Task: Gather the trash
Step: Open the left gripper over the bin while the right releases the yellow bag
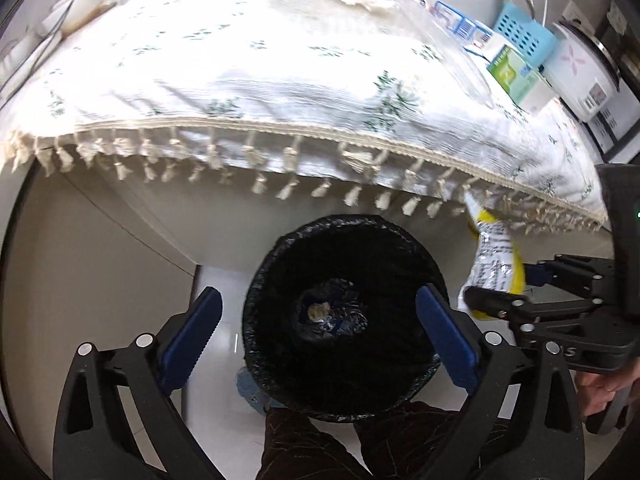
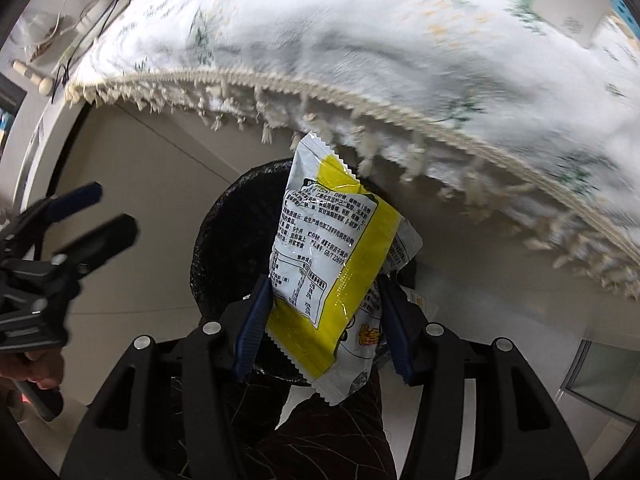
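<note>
Left gripper wide, empty, pointing down over bin | right gripper steeply down, clamps snack packet

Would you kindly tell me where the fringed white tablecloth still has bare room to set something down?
The floral white tablecloth is bare across its middle and left, down to the tasselled edge. It is crowded along the right, with the green-and-white carton, the blue perforated basket and packets.
</note>
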Action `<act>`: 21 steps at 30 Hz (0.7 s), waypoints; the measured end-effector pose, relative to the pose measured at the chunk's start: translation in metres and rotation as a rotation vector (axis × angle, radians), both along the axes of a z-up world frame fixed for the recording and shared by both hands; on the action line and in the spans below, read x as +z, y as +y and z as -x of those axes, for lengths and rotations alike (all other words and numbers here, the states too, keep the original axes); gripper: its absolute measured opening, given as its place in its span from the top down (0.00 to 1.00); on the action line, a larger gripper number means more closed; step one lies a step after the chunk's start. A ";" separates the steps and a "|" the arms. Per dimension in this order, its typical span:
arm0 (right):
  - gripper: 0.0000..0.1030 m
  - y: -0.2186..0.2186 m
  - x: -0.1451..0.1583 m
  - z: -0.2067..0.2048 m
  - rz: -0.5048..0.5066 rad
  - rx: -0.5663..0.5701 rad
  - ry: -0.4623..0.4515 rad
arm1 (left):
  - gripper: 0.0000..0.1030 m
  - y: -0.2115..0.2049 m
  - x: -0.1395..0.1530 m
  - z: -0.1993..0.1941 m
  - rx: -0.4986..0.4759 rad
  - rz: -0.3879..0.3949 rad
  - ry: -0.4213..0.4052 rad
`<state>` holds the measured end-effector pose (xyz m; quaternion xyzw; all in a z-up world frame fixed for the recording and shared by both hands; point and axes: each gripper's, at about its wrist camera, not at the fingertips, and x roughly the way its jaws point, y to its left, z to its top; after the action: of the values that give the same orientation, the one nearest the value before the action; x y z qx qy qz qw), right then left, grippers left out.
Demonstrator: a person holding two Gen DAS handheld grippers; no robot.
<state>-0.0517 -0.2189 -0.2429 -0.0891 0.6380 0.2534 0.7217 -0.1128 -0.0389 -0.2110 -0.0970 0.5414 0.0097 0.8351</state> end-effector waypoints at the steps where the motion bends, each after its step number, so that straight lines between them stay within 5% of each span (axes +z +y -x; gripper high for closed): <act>1: 0.51 0.005 -0.003 0.000 0.007 0.013 0.001 | 0.06 0.002 0.000 0.001 0.006 -0.004 0.002; 12: 0.50 0.036 -0.032 0.003 0.044 0.078 0.024 | 0.06 0.030 -0.005 0.011 0.078 -0.037 0.041; 21: 0.34 0.056 -0.035 0.009 0.061 0.065 0.011 | 0.06 0.036 -0.014 0.011 0.066 -0.053 0.072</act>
<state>-0.0606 -0.1632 -0.2782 -0.1301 0.6460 0.2576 0.7067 -0.1237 -0.0031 -0.2249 -0.0922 0.5672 0.0553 0.8166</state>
